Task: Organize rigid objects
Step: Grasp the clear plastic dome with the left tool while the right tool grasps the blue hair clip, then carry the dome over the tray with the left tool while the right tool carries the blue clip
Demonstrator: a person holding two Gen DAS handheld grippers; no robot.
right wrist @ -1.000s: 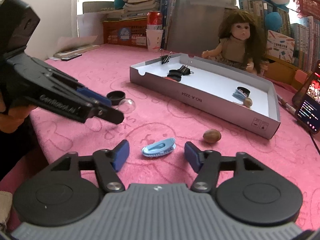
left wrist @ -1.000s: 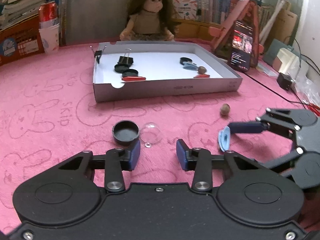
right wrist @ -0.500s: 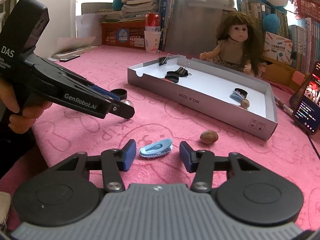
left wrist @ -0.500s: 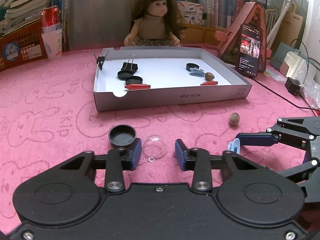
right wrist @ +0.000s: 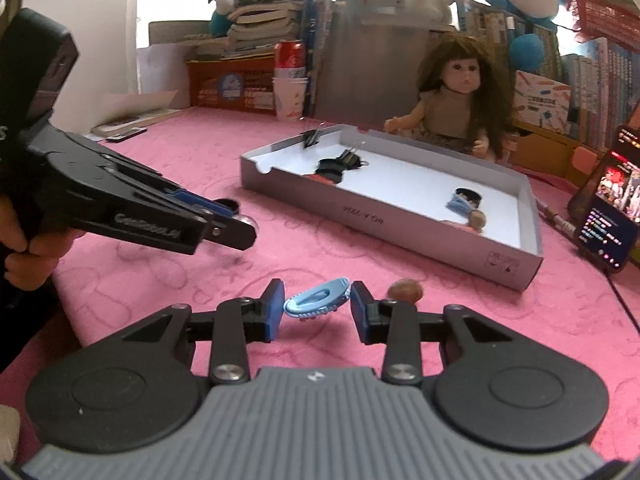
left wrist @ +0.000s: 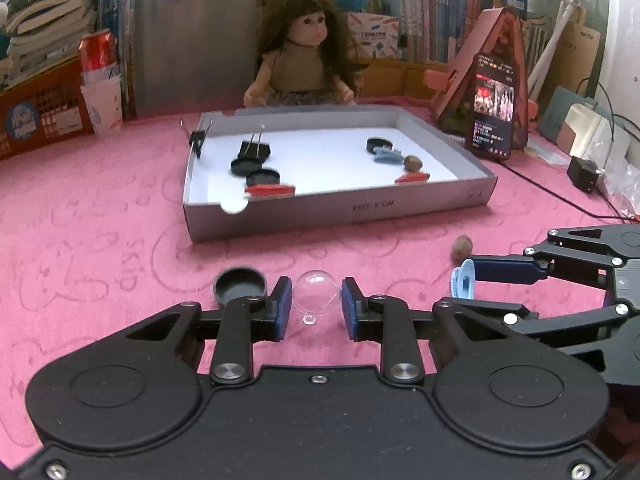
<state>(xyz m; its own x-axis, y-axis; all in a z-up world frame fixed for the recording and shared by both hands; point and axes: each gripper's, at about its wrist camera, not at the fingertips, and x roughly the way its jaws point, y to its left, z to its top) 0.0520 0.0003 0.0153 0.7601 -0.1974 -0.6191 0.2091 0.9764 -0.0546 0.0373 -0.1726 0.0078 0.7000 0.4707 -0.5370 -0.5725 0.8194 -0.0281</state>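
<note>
My left gripper (left wrist: 315,306) is shut on a clear plastic dome (left wrist: 315,295), just off the pink cloth, with both pads against its sides. A black cap (left wrist: 240,285) lies on the cloth just left of it. My right gripper (right wrist: 317,310) is shut on a light blue hair clip (right wrist: 318,302), lifted a little above the cloth; the clip also shows in the left wrist view (left wrist: 463,283). A brown nut (right wrist: 406,290) lies on the cloth beside the right finger. The grey cardboard tray (left wrist: 340,210) behind holds binder clips, black caps, red pieces, a blue clip and a nut.
A doll (left wrist: 304,68) sits behind the tray. A phone on a stand (left wrist: 493,122) is at the tray's right, with a cable across the cloth. A red can on a paper cup (left wrist: 100,88), an orange crate and books line the back.
Both grippers closed in: the left around the clear dome, the right around the blue hair clip. Each thing now sits gripped between the pads and slightly raised.
</note>
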